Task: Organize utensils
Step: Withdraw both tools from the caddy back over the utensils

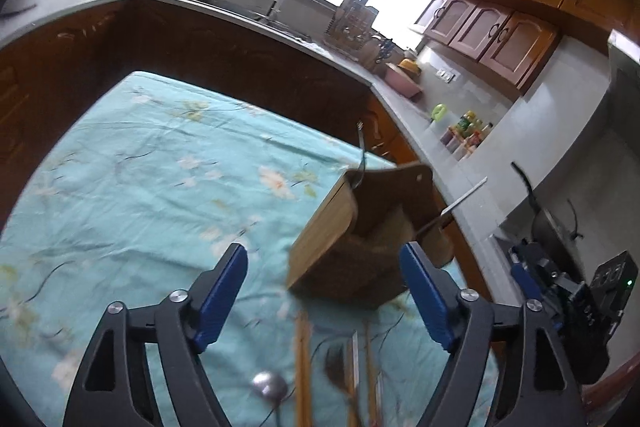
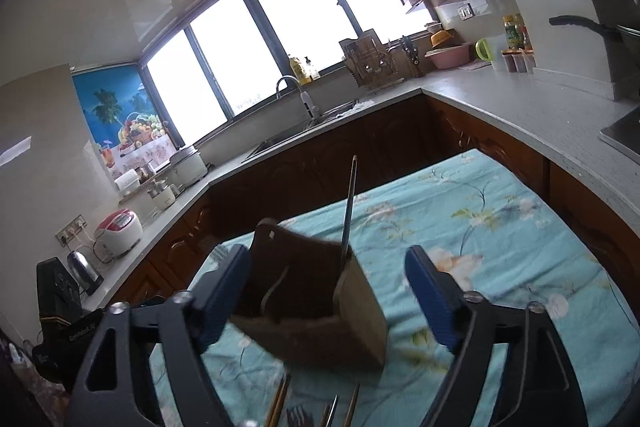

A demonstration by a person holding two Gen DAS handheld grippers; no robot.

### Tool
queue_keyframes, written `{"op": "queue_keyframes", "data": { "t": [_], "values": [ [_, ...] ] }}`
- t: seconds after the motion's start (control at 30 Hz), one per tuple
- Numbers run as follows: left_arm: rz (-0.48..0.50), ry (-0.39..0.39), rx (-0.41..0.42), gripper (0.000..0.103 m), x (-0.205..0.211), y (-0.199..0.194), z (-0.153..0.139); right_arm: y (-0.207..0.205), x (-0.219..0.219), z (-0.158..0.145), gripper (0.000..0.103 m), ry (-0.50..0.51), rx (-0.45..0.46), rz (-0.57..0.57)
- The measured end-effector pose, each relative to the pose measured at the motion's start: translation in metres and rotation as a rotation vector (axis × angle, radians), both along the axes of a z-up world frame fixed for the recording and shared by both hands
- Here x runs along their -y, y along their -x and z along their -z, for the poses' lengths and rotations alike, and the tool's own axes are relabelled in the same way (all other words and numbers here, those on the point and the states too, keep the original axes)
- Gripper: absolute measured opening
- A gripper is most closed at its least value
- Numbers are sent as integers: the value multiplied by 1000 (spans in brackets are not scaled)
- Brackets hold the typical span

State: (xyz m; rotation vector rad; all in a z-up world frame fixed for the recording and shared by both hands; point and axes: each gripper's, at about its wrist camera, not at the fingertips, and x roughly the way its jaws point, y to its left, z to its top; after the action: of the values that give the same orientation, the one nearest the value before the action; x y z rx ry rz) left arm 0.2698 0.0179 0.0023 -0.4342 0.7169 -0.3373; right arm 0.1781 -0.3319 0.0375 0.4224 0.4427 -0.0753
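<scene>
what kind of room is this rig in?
A home kitchen, most likely: sink with faucet under the windows, wooden wall cabinets, rice cooker on the counter. The wooden utensil holder stands on a cloth-covered table.

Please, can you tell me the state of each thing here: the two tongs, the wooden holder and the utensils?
Left tongs: open, empty.
Right tongs: open, empty.
Wooden holder: upright on the tablecloth, holding a fork.
Spoon: lying on the tablecloth.
Chopsticks: lying beside the spoon.
</scene>
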Motion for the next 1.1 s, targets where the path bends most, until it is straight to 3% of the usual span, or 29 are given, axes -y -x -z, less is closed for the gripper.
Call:
{"op": "queue_keyframes", "data": {
  "t": [0.23,0.4,0.53,0.83,1.1],
  "values": [
    [-42,-116,-4,86,-9,69,-7,41,-27,9,101,72,-57,-39],
    [-51,-219,28,89,-1,109,-17,64,-51,17,102,166,-92,-62],
    [-43,-289,55,91,6,138,-21,79,-60,22,102,185,-111,-70],
    [-28,-310,25,93,7,170,-12,105,-73,38,102,187,-167,-89],
    [-26,-304,-30,93,6,171,-2,123,-75,51,102,178,-207,-74]
  ]
}}
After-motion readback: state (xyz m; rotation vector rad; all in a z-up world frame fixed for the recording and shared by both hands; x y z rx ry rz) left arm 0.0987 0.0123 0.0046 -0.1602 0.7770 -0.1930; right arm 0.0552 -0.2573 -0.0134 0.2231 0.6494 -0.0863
